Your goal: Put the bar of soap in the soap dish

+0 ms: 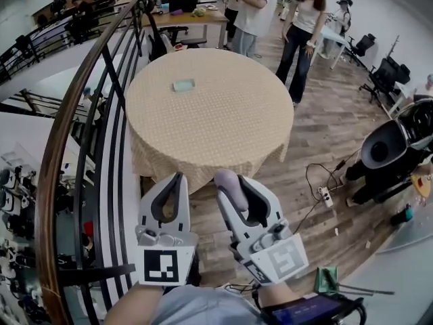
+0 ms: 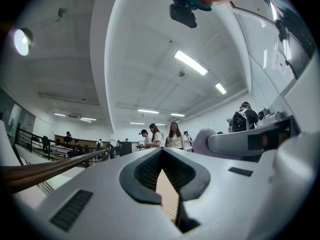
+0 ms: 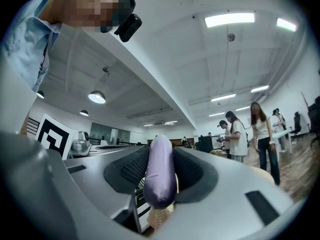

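Note:
A small teal soap dish (image 1: 183,84) lies on the far left part of a round table (image 1: 223,120) covered in a beige cloth. Both grippers hover low in the head view, short of the table's near edge. My right gripper (image 1: 235,188) is shut on a lavender bar of soap (image 1: 227,180), which stands on edge between the pads (image 3: 186,171). The soap (image 3: 160,174) fills the jaws' gap in the right gripper view and also shows at the right of the left gripper view (image 2: 201,140). My left gripper (image 1: 178,177) has its tips together with nothing between them (image 2: 162,154).
A curved dark railing (image 1: 88,120) runs along the left, close to the table. Two people (image 1: 256,12) (image 1: 304,26) stand beyond the table's far side. A power strip with cable (image 1: 325,195) lies on the wooden floor at right, near black equipment (image 1: 385,147).

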Demonstrator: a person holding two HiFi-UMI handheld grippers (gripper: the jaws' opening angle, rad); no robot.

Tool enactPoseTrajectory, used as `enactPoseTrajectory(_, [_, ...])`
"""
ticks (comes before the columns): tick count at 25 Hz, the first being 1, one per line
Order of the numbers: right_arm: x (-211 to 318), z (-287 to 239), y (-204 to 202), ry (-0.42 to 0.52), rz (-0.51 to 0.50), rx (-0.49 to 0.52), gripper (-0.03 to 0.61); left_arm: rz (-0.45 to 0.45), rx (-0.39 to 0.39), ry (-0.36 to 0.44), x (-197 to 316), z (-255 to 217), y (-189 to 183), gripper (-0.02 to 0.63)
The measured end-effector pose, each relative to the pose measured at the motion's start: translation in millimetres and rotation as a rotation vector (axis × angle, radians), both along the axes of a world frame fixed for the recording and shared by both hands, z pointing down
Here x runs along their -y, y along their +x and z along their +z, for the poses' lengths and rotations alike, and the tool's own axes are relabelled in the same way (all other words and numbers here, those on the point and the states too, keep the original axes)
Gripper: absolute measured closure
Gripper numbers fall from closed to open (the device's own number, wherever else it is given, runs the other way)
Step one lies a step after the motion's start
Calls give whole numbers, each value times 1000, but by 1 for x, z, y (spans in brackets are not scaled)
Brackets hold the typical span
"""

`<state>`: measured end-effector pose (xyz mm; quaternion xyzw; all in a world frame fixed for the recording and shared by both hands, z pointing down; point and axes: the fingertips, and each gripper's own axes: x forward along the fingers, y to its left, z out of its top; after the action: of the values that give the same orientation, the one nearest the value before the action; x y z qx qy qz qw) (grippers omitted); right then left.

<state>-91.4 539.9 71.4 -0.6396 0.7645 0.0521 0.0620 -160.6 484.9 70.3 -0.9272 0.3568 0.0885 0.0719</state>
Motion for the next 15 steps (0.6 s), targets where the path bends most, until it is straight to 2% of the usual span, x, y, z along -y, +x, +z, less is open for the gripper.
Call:
enactPoseTrajectory(7, [68, 1, 3, 1, 8, -13, 417, 30, -1, -10, 64, 7, 6, 604])
enactPoseTrajectory(12, [101, 0, 11, -9, 11, -20, 417, 34, -11, -30, 95, 11, 13, 604])
enactPoseTrajectory(15, [115, 0, 20, -15, 9, -19, 417, 39, 7, -37, 107, 15, 21, 604])
